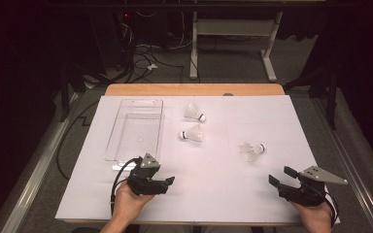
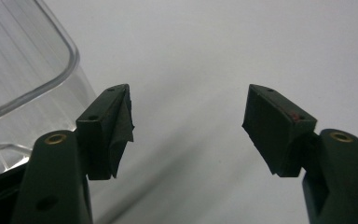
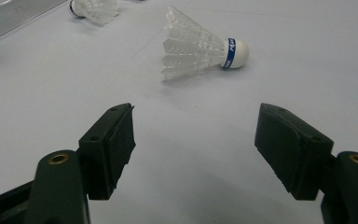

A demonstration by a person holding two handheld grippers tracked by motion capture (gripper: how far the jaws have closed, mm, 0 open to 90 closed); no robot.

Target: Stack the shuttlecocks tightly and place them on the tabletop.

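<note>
White sheeting covered the counter (image 1: 213,189) in the high view; three shuttlecocks lay right of a clear tray (image 1: 135,128). Left gripper (image 2: 186,123) view: jaws spread, tray corner beside them. Right gripper (image 3: 193,140) view: jaws spread, empty, nearest shuttlecock (image 3: 200,46) lying just ahead.

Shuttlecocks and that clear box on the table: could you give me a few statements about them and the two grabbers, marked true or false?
1. Three shuttlecocks lie on the table. True: far one, middle one, right one.
2. The clear tray holds a shuttlecock. False: it is empty.
3. The right gripper is open. True.
4. The left gripper grips a shuttlecock. False: it is open, holding nothing.
5. The right shuttlecock stands upright. False: it lies on its side.
</note>
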